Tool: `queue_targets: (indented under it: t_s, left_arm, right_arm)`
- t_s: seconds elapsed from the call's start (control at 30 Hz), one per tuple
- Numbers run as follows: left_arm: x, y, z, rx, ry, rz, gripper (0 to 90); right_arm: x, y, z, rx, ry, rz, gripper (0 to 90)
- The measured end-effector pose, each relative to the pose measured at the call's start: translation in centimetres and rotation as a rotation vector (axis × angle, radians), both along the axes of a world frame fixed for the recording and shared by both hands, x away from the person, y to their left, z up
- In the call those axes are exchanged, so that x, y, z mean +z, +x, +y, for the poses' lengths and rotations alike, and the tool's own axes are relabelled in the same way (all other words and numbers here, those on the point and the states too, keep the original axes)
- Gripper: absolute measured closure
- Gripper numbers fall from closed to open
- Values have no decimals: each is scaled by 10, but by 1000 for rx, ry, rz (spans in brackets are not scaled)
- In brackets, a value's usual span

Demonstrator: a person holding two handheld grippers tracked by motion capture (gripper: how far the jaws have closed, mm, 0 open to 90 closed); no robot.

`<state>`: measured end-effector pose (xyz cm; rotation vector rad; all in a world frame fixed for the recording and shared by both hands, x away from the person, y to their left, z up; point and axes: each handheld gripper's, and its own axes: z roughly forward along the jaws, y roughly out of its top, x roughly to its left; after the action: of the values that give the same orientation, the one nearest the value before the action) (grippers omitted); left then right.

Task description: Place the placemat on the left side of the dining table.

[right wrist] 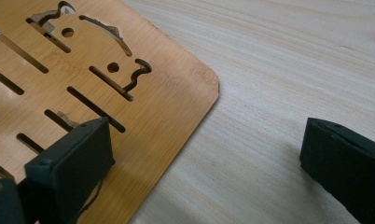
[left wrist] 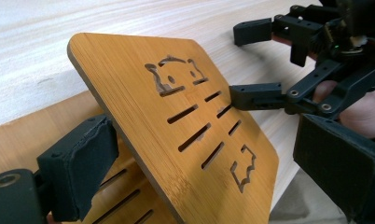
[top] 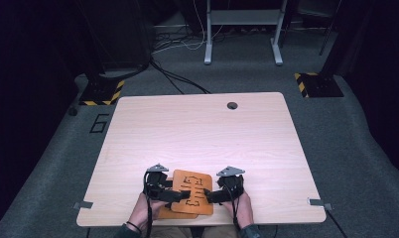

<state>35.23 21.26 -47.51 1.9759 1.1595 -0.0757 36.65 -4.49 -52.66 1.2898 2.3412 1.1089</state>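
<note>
High view: my left claw (top: 183, 194) and right claw (top: 206, 194) meet over the slotted board (top: 193, 191), low centre of the table (top: 197, 129); a second board (top: 180, 214) lies beneath. Work barely begun.

Left claw view: jaws released, tilted board between them; whether a pad touches is unclear.

Right claw view: jaws released, straddling the board's edge; far side cut off.

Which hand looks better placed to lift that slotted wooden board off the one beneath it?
Probably the left. The left gripper has its fingers either side of the tilted upper board, though open. The right gripper is open too, one finger above the board, the other over the table.
</note>
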Motion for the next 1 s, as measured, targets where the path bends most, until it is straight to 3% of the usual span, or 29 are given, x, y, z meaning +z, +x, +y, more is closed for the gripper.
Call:
queue_targets:
  t_s: [0.33, 0.57, 1.0]
  left_arm:
    - [9, 1, -3, 6, -40, 18, 74]
    - [16, 2, -8, 7, -39, 17, 95]
    - [31, 4, -24, -13, 5, 9, 163]
  right_arm:
    - [0, 0, -4, -13, 20, 9, 17]
    - [0, 0, -6, -26, 36, 13, 17]
    - [0, 0, -16, -58, 56, 14, 23]
